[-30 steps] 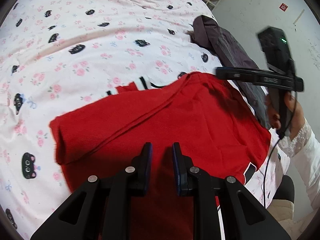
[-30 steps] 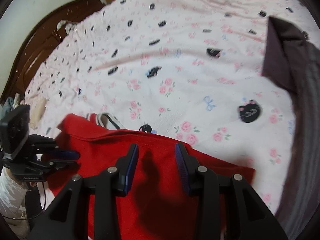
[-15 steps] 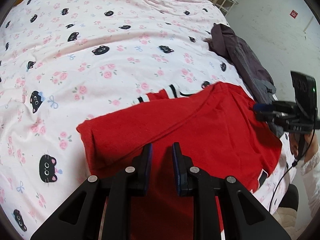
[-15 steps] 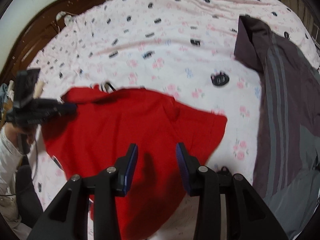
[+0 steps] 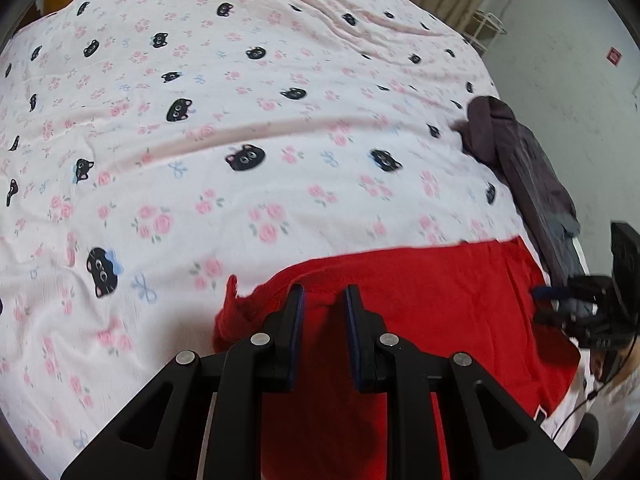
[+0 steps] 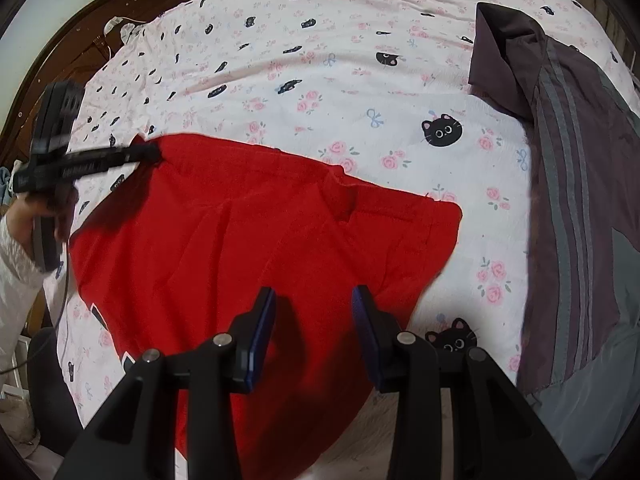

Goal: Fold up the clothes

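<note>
Pink and white bedding (image 5: 240,200) with little roses and black cat faces covers the whole bed. On it lies a red shirt (image 6: 248,248), spread out flat near the front edge of the bed. It has a few soft folds across it. One red sleeve (image 6: 424,232) sticks out to the side toward the dark clothes. Bits of white and black trim (image 6: 98,314) peek out from under the shirt's lower edge.

From the left wrist camera, the left gripper (image 5: 323,300) is right over the near edge of the red shirt (image 5: 420,300). Its two fingers have only a small gap between them. You cannot tell if cloth is pinched there. From the right wrist camera, the same gripper (image 6: 150,154) touches the far corner of the shirt, and a hand (image 6: 38,210) in a white sleeve (image 6: 16,276) holds its handle.

The right gripper (image 6: 314,300) hangs over the front part of the shirt. Its fingers are spread wide apart and hold nothing. From the left wrist camera it (image 5: 540,293) shows at the right side, just past the shirt's edge.

A dark purple jacket (image 6: 560,160) with grey stripes lies beside the shirt, close to the sleeve but not touching it. Behind the bed is a dark wooden headboard (image 6: 68,60). A grey wall (image 5: 568,80) is off to the side.
</note>
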